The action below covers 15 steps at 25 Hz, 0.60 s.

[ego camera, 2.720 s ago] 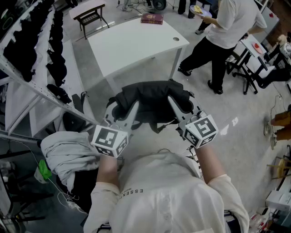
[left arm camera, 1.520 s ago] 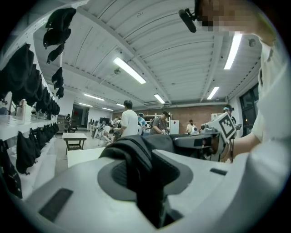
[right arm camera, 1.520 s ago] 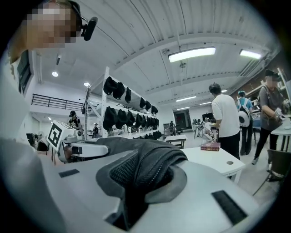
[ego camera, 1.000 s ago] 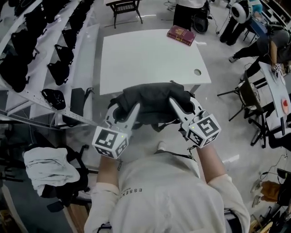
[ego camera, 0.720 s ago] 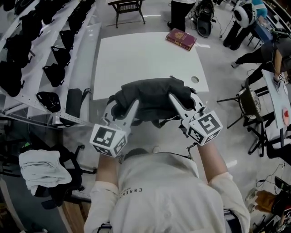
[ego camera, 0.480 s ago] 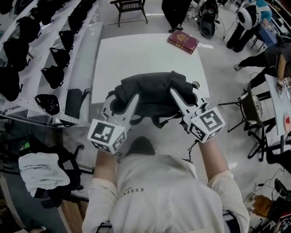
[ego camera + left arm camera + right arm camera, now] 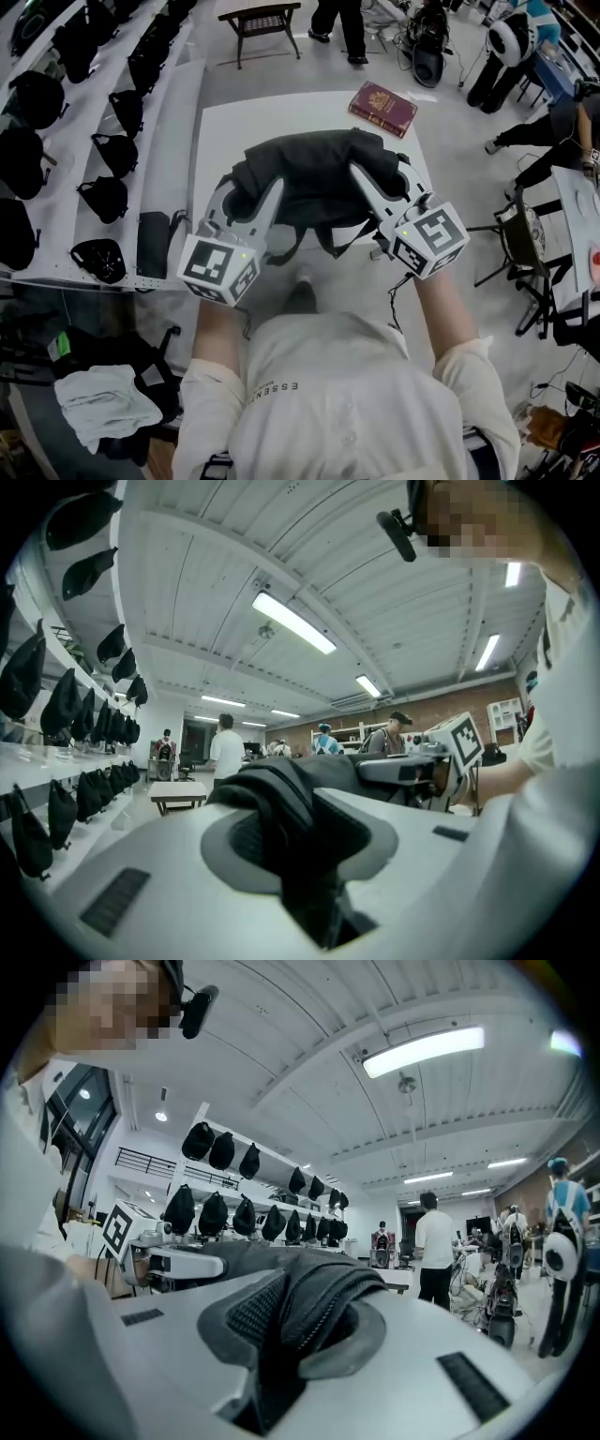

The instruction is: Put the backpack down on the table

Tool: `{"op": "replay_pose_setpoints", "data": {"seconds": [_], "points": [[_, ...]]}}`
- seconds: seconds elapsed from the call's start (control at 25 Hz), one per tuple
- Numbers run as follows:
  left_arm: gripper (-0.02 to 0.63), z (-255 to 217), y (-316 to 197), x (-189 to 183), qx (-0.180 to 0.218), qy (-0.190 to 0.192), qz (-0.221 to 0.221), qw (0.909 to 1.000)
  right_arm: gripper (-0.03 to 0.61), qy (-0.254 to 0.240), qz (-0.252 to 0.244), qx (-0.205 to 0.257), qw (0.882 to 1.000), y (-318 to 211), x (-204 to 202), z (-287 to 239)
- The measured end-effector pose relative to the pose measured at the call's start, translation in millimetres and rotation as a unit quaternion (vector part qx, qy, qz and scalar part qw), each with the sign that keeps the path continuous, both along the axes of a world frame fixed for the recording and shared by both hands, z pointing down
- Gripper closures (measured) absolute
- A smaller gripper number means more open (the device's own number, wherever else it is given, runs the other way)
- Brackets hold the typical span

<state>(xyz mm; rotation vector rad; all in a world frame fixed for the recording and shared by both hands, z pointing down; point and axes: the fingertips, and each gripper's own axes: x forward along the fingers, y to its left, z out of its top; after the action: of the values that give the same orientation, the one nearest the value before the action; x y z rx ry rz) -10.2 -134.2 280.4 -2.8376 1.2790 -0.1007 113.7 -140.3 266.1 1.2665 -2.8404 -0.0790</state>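
A dark grey backpack hangs in the air between my two grippers, above the near half of the white table. My left gripper is shut on the bag's left side; the left gripper view shows a fold of black strap pinched between its jaws. On the bag's right side my right gripper is shut as well, with ribbed grey fabric caught between its jaws. Each gripper shows in the other's view, held level. A loose strap dangles below the bag.
A dark red book lies at the table's far right corner. Shelves of black bags run along the left. A bench and people stand beyond the table. Chairs crowd the right; a white cloth lies lower left.
I have walked up to the table: both grippers carried the backpack forward, from in front of the table's near edge to over its top. The grips have not changed.
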Motion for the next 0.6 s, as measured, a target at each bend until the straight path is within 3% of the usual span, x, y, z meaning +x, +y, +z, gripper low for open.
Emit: {"op": "replay_pose_setpoints", "data": {"seconds": [0.6], "points": [[0.511, -2, -194, -37, 0.053, -0.021, 0.017, 0.9982, 0.508, 0.017, 0.008, 0.039, 0.999, -190, -38, -2]]}}
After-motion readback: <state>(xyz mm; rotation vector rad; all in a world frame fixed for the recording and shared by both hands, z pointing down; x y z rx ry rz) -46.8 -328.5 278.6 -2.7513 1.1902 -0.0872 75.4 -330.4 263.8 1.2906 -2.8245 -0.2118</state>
